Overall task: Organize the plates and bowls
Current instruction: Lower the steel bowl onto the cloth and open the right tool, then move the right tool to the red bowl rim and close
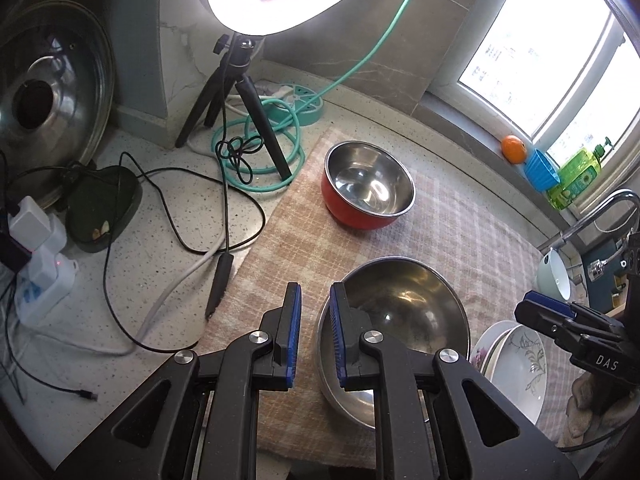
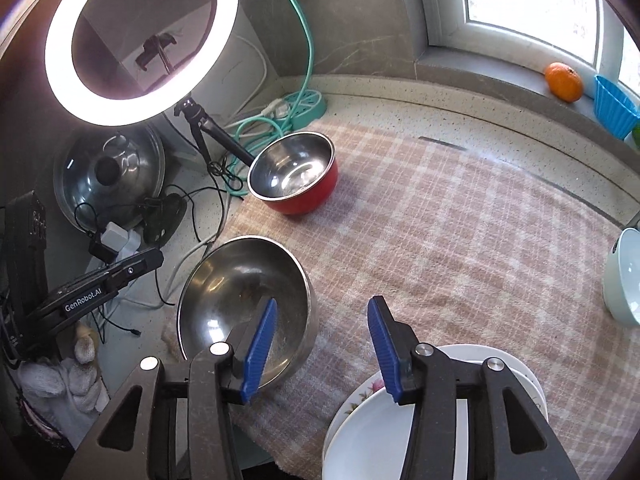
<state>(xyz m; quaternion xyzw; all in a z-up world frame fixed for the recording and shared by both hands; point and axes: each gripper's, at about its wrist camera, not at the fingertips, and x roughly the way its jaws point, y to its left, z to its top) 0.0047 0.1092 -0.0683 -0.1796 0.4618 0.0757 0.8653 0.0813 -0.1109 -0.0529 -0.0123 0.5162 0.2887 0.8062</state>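
A speckled stone counter (image 2: 460, 116) runs under a bright window (image 1: 560, 60), with grey marbled wall tiles in the corner. A pink-and-beige checked towel (image 2: 460, 240) covers most of the counter. Near the towel's far left corner stands a red bowl (image 1: 366, 186) with a steel inside; a large steel bowl (image 1: 404, 312) sits at the towel's near left edge. Just beside it, at the near edge, lie 2 stacked white plates (image 2: 400, 432), the lower one flowered. A pale green bowl (image 2: 626, 276) rests at the towel's right edge.

The left gripper (image 1: 314, 332) hangs above the steel bowl's rim, jaws narrow with nothing between them. The right gripper (image 2: 322, 346) hangs above the towel, jaws partly apart and empty.

Off the towel's left edge stand a lit ring light (image 2: 140, 40) on a tripod, tangled cables (image 1: 168, 208) and a leaning pot lid (image 1: 52, 96). An orange (image 2: 564, 82) sits on the sill.
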